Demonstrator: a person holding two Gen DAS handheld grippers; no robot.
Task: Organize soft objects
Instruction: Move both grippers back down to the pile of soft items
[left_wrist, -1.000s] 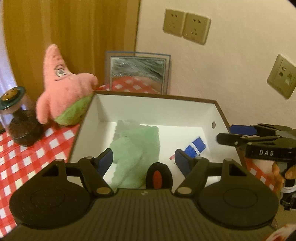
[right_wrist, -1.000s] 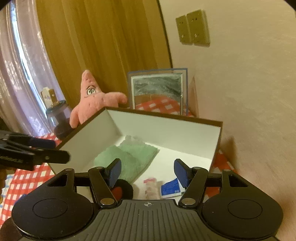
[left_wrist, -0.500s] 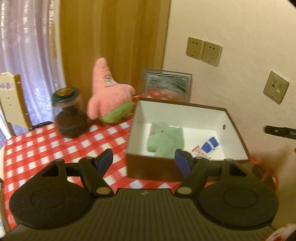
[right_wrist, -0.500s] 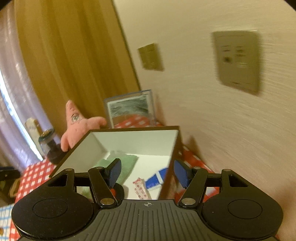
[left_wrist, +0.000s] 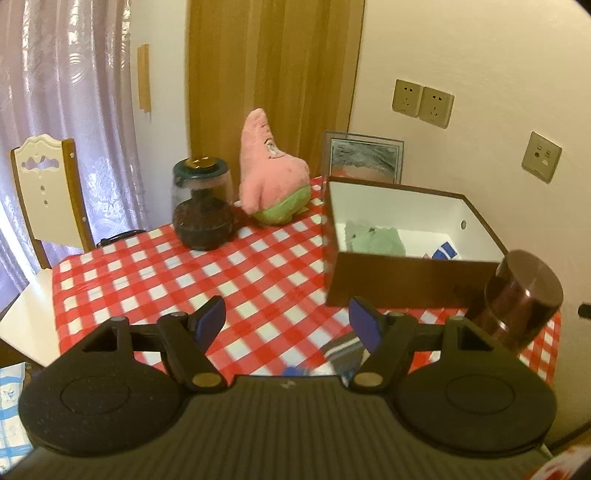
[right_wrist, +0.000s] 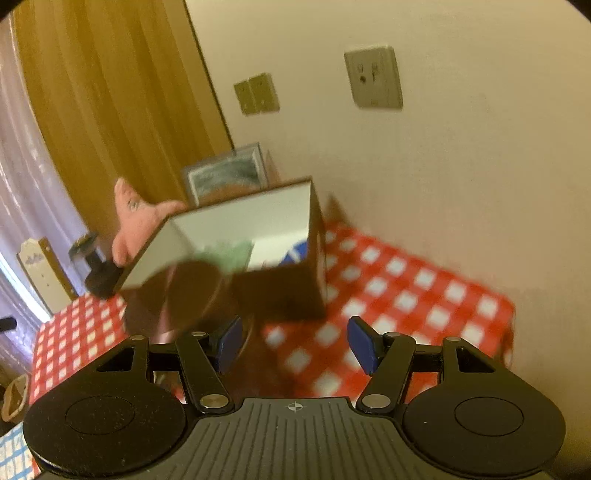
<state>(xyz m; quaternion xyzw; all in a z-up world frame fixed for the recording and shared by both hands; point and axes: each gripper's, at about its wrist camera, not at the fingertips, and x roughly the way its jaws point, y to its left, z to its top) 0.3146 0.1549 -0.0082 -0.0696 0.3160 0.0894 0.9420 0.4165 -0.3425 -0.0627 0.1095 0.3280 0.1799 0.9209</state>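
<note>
**Both tongs empty, a striped sock next in line**

The left gripper (left_wrist: 286, 325) stands with its jaws wide apart and nothing between them; the right gripper (right_wrist: 295, 341) is likewise parted and empty, its view smeared by motion blur.

The thing nearest to hand is a striped piece of fabric, apparently a sock (left_wrist: 341, 350), lying on the checked tablecloth (left_wrist: 236, 273) at lower centre of the left wrist view, just under the right-hand blue pad. I judge it light, limp and not fragile. It should bunch when pinched, so a bite across a fold in its middle would hold better than its edge, pressing down to the cloth without snagging it.

Right of centre stands the open brown box (left_wrist: 406, 280), white inside, holding a green towel (left_wrist: 376, 240) and a small blue-and-white packet (left_wrist: 445, 251). At its lower right corner sits a dark brown cylinder (left_wrist: 521, 299), hard-looking and close enough to be knocked.

Further up, centre of the frame, the pink starfish plush (left_wrist: 271, 177) stands upright: bulky, squashy, best taken at an arm or the pointed top. Left of it, just beside, is a lidded glass jar (left_wrist: 203, 206), which looks breakable.
</note>
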